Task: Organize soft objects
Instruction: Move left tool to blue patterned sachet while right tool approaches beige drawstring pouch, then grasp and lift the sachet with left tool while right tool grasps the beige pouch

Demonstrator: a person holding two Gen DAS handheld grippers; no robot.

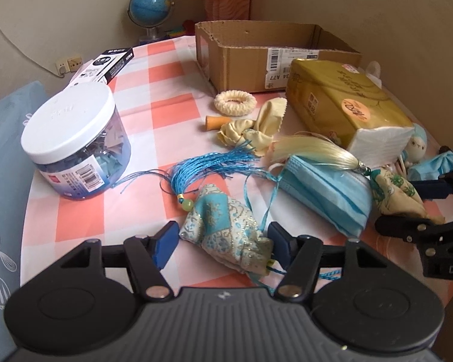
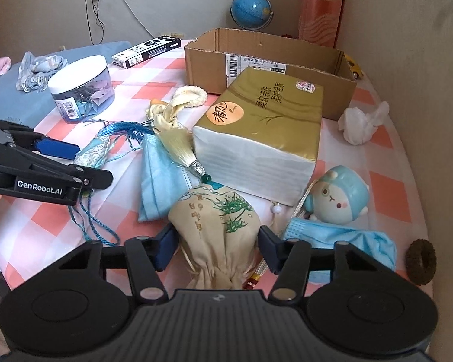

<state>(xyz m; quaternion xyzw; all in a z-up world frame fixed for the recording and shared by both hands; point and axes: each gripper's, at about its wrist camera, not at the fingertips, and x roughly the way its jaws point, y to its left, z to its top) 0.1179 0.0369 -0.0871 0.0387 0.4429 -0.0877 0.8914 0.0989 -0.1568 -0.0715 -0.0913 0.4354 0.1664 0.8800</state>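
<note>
A blue brocade sachet (image 1: 226, 229) with a blue tassel (image 1: 202, 166) lies between the fingers of my left gripper (image 1: 223, 241), which is open around it with small gaps. A beige sachet (image 2: 216, 229) with green print and a blond tassel lies between the fingers of my right gripper (image 2: 217, 247), open and close around it. The beige sachet also shows in the left wrist view (image 1: 398, 193). An open cardboard box (image 1: 271, 51) stands at the back. Blue face masks (image 1: 326, 190) (image 2: 344, 238), a cream scrunchie (image 1: 235, 103) and a cream cloth (image 1: 253, 126) lie between.
A gold tissue pack (image 2: 262, 132) sits before the box (image 2: 268, 57). A clip jar (image 1: 75, 141), a black-white carton (image 1: 108, 66), a globe (image 1: 150, 7), a blue round toy (image 2: 338, 196), a crumpled tissue (image 2: 362, 120) and a brown hair tie (image 2: 421, 261) stand around. The wall is right.
</note>
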